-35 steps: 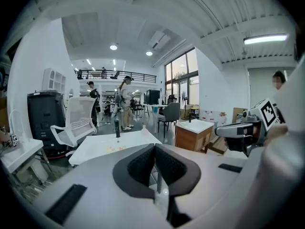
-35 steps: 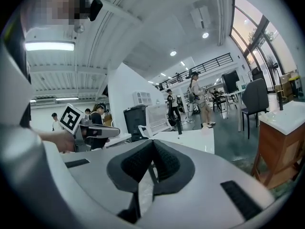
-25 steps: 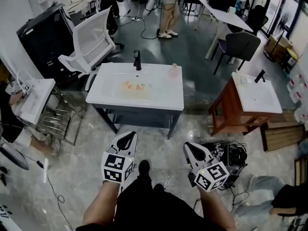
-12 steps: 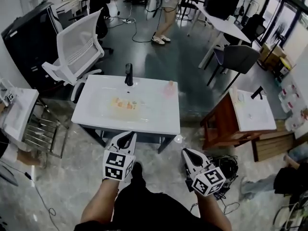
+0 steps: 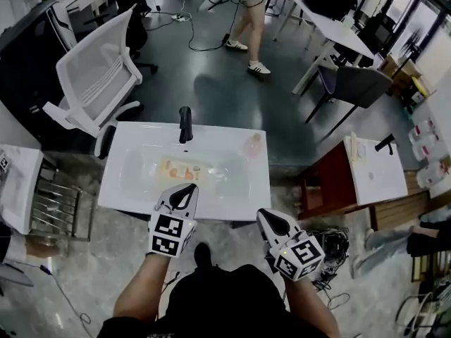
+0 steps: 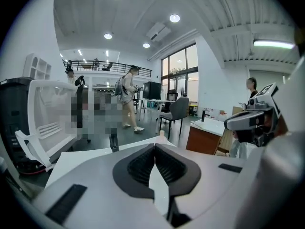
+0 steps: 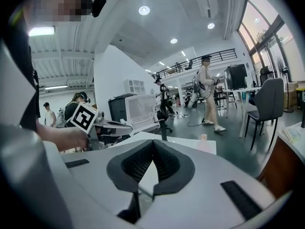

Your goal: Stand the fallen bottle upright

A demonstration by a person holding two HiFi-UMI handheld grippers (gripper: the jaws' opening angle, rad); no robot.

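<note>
A white sink table (image 5: 232,189) with a black faucet (image 5: 184,124) stands in front of me. A small pink bottle (image 5: 254,145) appears upright near its back right corner; it also shows as the pink bottle (image 6: 161,134) and pink bottle (image 7: 203,138). Orange and yellow items (image 5: 180,168) lie in the basin, too small to tell what they are. My left gripper (image 5: 189,187) hovers at the table's front edge, jaws shut and empty (image 6: 155,145). My right gripper (image 5: 266,213) is just short of the front right corner, also shut and empty (image 7: 153,141).
A white office chair (image 5: 91,83) stands behind the table at the left. A brown cabinet with a white top (image 5: 370,171) is to the right. Black gear and cables (image 5: 331,248) lie on the floor beside my right gripper. A wire rack (image 5: 42,206) is at the left. A person (image 5: 250,20) walks beyond.
The sink table has come closer; both grippers have moved forward from well short of it to its front edge, still shut. The person in the background has walked to the right.
</note>
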